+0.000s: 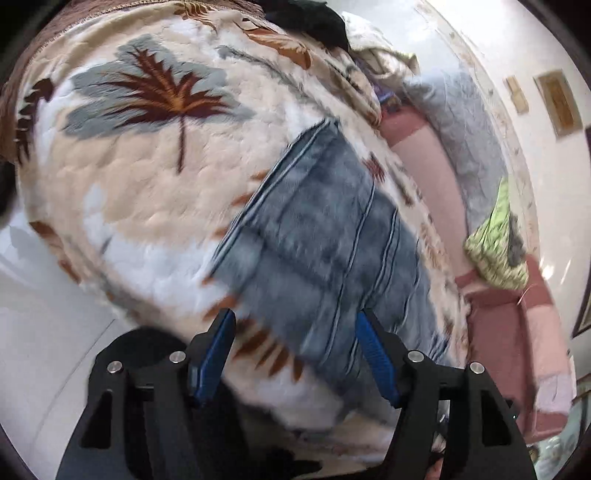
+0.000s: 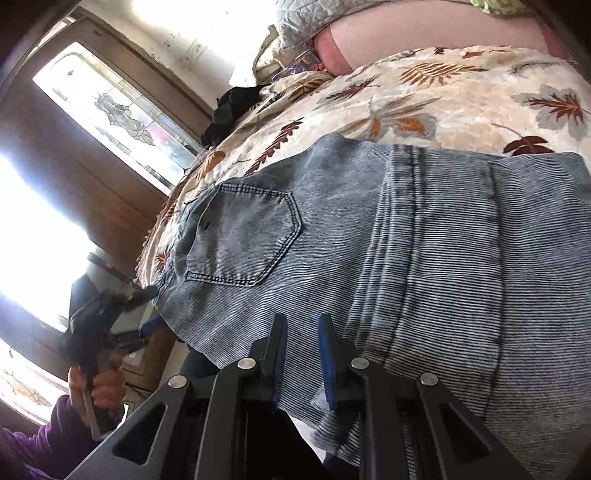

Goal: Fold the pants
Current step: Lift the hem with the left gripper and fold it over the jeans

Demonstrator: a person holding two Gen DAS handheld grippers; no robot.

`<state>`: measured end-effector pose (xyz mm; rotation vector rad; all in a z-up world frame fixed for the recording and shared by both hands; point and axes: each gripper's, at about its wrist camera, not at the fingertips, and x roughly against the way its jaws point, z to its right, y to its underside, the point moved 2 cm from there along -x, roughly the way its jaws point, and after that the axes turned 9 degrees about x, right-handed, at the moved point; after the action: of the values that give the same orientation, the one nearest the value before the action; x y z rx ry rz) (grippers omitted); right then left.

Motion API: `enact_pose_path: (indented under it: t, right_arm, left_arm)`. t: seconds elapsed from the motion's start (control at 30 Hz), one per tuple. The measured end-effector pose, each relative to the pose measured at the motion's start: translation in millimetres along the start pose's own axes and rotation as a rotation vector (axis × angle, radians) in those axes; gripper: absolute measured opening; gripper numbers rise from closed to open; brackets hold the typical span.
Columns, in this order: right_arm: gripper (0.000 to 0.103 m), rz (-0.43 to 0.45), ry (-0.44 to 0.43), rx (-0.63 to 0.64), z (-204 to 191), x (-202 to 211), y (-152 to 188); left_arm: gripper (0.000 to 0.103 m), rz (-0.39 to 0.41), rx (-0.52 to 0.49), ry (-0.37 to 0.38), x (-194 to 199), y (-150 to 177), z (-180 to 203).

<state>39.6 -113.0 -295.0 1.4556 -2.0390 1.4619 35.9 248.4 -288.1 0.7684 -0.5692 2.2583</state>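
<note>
Faded blue jeans (image 1: pixel 317 236) lie folded in a long strip on a leaf-patterned blanket (image 1: pixel 147 184). My left gripper (image 1: pixel 295 332) hovers over their near end, open, its blue pads (image 1: pixel 218 354) wide apart and gripping nothing. In the right wrist view the jeans (image 2: pixel 406 258) fill the middle, back pocket (image 2: pixel 240 236) facing up, on the same blanket (image 2: pixel 443 99). My right gripper (image 2: pixel 303 332) is shut on the near edge of the jeans, with denim bunched between the pads. The left gripper (image 2: pixel 110 325) shows at the left, held by a hand (image 2: pixel 99 384).
A pink mattress edge (image 1: pixel 436 177), a grey quilted pillow (image 1: pixel 469 122) and a green cloth (image 1: pixel 498 243) lie to the right. A black garment (image 1: pixel 314 18) sits at the blanket's far end. White floor (image 1: pixel 37 332) lies lower left. A wooden door with glass (image 2: pixel 110 103) stands behind.
</note>
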Motion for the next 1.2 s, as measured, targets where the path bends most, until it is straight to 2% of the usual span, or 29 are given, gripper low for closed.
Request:
enact_pose_path:
  t: [0.13, 0.23, 0.27, 0.33, 0.4, 0.5, 0.63, 0.83, 1.03, 1.1, 1.13, 1.2]
  right_arm:
    - [0.02, 0.013, -0.001, -0.034, 7, 4, -1]
    - [0.02, 0.014, -0.007, -0.029, 6, 5, -1]
    - [0.02, 0.013, -0.005, -0.017, 4, 4, -2]
    - [0.02, 0.01, -0.003, -0.005, 2, 4, -1]
    - [0.02, 0.01, -0.007, -0.002, 0, 4, -1]
    - [0.02, 0.016, -0.005, -0.001, 0, 5, -1]
    - [0.02, 0.016, -0.004, -0.003, 0, 4, -2]
    - [0.02, 0.011, -0.019, 0.037, -16, -2, -13]
    - [0.02, 0.028, -0.026, 0.066, -38, -28, -49]
    - [0.02, -0.029, 0.017, 0.088, -42, -51, -53]
    - [0.019, -0.098, 0.064, 0.09, -38, -71, -48]
    - [0.018, -0.059, 0.043, 0.067, -32, -71, -44]
  left_arm:
    - [0.067, 0.011, 0.044, 0.051, -10, -16, 4]
    - [0.065, 0.001, 0.052, 0.049, -14, -19, 4]
    - [0.062, 0.002, 0.056, 0.047, -12, -20, 2]
    - [0.041, 0.0, 0.049, 0.031, -10, -23, 0]
    - [0.035, 0.002, 0.052, 0.027, -10, -25, 2]
    - [0.026, 0.013, 0.007, -0.037, -11, -23, 10]
    - [0.015, 0.033, -0.021, -0.054, -2, -19, 17]
    - [0.013, 0.068, -0.129, -0.064, 16, -12, 43]
    - [0.012, 0.099, -0.218, -0.051, 33, -4, 72]
    - [0.012, 0.109, -0.254, -0.056, 37, 1, 80]
    - [0.012, 0.109, -0.271, -0.049, 39, 4, 86]
    - [0.011, 0.119, -0.307, -0.047, 45, 10, 97]
